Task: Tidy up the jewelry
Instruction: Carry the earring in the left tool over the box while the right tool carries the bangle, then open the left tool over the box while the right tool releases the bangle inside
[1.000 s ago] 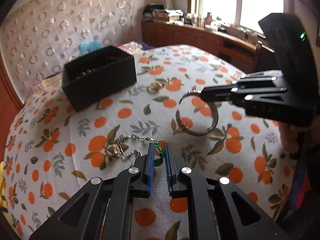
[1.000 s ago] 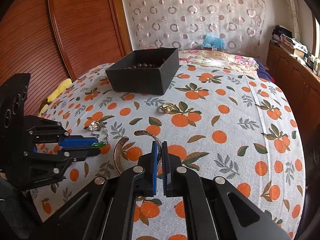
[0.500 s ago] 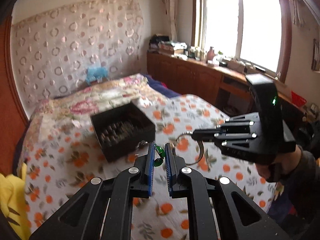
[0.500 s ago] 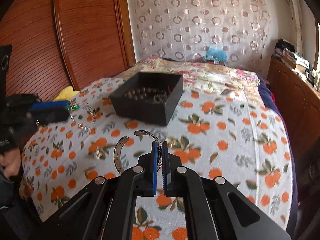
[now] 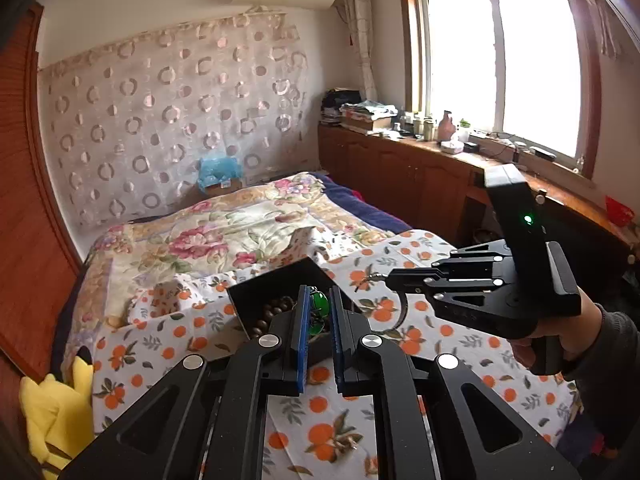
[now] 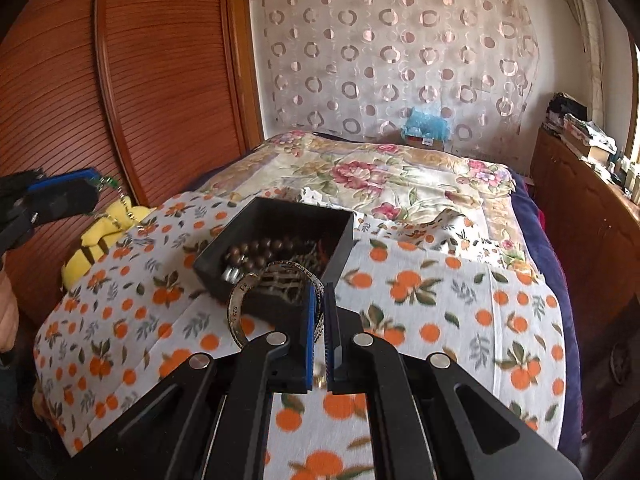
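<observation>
Yellow plush toy (image 6: 96, 236) is seen at far left, at the edge of the bed (image 6: 420, 304). Left tool (image 6: 90, 194) is held above it, pressed nearly together and pinching a chain necklace with green beads (image 5: 318, 304); the chain (image 6: 120, 216) is seen dangling off the tip in the right wrist view. Black box (image 6: 280, 248) is placed on the orange-print cloth (image 6: 440, 320), open-topped, with dark beads (image 6: 256, 250) and other tangled pieces inside. Right tool (image 6: 319, 316) is pressed together on a silver cuff bangle (image 6: 240, 304), which is held up in the air in front of the box's near wall, opening turned left. In the left wrist view the right tool (image 5: 394, 280) is seen right of the box, gripped by a hand (image 5: 560, 336). Wooden cabinet (image 6: 592, 216) is seen along the right wall.
</observation>
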